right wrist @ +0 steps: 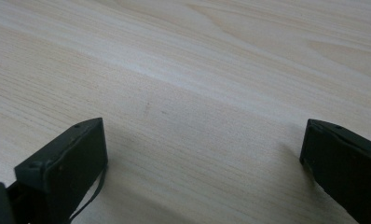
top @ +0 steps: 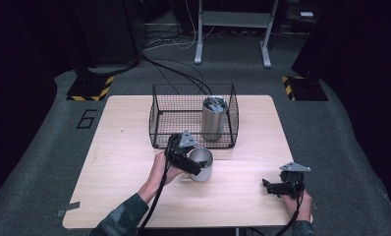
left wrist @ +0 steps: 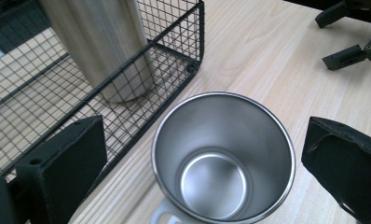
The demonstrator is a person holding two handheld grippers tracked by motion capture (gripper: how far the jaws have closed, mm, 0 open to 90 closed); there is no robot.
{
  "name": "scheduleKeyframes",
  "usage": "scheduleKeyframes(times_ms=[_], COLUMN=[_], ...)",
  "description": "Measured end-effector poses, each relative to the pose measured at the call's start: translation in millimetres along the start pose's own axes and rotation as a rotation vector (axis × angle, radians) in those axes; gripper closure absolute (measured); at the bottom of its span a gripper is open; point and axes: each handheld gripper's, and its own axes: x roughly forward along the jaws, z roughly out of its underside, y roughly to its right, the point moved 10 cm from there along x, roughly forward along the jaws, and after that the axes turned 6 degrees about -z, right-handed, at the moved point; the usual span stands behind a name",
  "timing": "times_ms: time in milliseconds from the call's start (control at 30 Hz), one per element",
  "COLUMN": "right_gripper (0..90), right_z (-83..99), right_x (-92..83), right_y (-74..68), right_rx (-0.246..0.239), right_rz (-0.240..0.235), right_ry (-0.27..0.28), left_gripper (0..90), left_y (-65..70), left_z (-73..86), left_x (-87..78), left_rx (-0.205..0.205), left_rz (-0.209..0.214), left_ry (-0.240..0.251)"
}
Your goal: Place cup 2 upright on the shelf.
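Grippers, two. Right gripper (top: 274,187), at 5 o'clock on the table (top: 125,196), jaws spread over bare wood, grasping nothing; judged parked. Left gripper (top: 193,164), near centre, jaws wide apart either side of the steel cup (left wrist: 223,156), not clamped; judged poised to grasp it. Cups, two: this one empty, upright, on the table just outside the wire basket (top: 156,120); a taller tumbler (top: 213,118) upright inside the basket's right half, at 12 o'clock. Basket, one.
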Motion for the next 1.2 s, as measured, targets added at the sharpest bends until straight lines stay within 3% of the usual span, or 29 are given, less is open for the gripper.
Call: scheduleKeyframes(times_ms=[400,1200], right_gripper=[0.0,0.0], right_z=[-0.3,-0.2], right_x=[0.1,0.1], right_y=[0.6,0.4], right_rx=[-0.007,-0.003], right_rz=[0.000,0.001], right_ry=[0.002,0.002], left_gripper=[0.0,5.0], left_y=[12.5,13.6], left_z=[5.0,13.4], left_x=[15.8,33.7], left_rx=[-0.026,-0.059], left_rz=[0.054,0.052], left_ry=[-0.014,-0.016])
